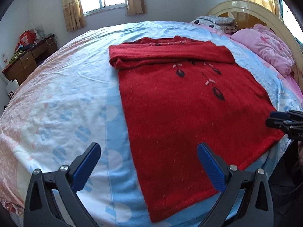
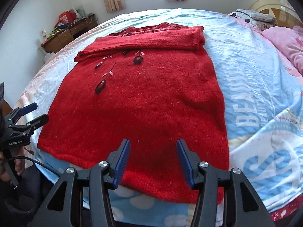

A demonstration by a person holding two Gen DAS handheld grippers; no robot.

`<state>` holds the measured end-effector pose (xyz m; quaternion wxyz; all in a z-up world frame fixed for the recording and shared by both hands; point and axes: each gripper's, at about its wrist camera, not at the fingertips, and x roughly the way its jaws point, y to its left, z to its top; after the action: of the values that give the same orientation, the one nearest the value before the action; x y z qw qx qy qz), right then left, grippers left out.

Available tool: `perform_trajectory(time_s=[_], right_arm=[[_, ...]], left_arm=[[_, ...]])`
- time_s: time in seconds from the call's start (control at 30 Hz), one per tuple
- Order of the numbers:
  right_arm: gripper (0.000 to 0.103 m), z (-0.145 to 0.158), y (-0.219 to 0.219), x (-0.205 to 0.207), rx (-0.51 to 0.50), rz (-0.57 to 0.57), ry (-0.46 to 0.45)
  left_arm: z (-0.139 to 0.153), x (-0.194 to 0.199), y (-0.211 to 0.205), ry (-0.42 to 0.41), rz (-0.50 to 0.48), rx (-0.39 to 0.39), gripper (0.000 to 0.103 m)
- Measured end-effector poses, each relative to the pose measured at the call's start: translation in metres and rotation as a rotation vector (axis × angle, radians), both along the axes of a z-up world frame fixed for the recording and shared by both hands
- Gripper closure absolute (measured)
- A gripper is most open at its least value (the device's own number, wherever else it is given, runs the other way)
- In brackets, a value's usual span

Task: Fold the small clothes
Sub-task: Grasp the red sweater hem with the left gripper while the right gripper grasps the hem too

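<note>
— Red sweater (image 2: 136,102) fills mid-frame on the bed (image 2: 255,87), sleeves folded across. Claws?
— Left gripper (image 1: 148,162) and right gripper (image 2: 153,160) both gape, empty; a one-sided hem pinch could skew the fold

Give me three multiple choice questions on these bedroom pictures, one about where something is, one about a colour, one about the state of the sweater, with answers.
1. Where does the pink pillow lie?
A. At the headboard end of the bed
B. On the wooden desk
C. On top of the sweater

2. What colour is the sweater?
A. Green
B. Red
C. White

3. How do the sweater's sleeves lie?
A. Spread out to both sides
C. Hanging off the bed edge
B. Folded across the upper body

Answers:
1. A, the pillow sits beside the cream headboard.
2. B, the knit is red with dark leaf motifs.
3. B, a red sleeve band lies across the chest, and neither the left claw nor the right claw holds any cloth.
</note>
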<state>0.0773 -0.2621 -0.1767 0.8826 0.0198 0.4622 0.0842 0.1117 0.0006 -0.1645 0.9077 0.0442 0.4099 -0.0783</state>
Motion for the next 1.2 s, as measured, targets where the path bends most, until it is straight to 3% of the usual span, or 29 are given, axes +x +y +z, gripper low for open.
perform_trajectory(time_s=[0.13, 0.53, 0.67, 0.83, 0.93, 1.0, 1.03, 1.2], right_arm=[[0.051, 0.000, -0.004, -0.005, 0.007, -0.010, 0.001], [0.051, 0.002, -0.017, -0.016, 0.002, -0.045, 0.000], [0.051, 0.003, -0.018, -0.017, 0.002, -0.045, -0.001], [0.051, 0.005, -0.021, -0.019, -0.003, -0.049, -0.004], [0.051, 0.007, -0.029, -0.020, -0.014, -0.074, 0.003], [0.051, 0.009, -0.040, -0.020, -0.013, -0.104, 0.007], [0.051, 0.010, -0.045, -0.020, -0.012, -0.120, 0.010], [0.051, 0.011, -0.075, -0.029, 0.004, -0.209, 0.023]], left_arm=[[-0.007, -0.005, 0.001, 0.033, 0.002, -0.008, 0.002], [-0.023, -0.022, 0.016, 0.186, -0.026, -0.178, 0.035], [-0.022, -0.026, 0.013, 0.184, -0.027, -0.171, 0.048], [-0.024, -0.033, 0.011, 0.201, -0.031, -0.164, 0.051], [-0.025, -0.035, 0.010, 0.198, -0.030, -0.148, 0.059], [-0.025, -0.033, 0.011, 0.195, -0.025, -0.140, 0.083], [-0.024, -0.033, 0.012, 0.193, -0.018, -0.136, 0.087], [-0.018, -0.035, 0.014, 0.176, -0.038, -0.160, 0.093]])
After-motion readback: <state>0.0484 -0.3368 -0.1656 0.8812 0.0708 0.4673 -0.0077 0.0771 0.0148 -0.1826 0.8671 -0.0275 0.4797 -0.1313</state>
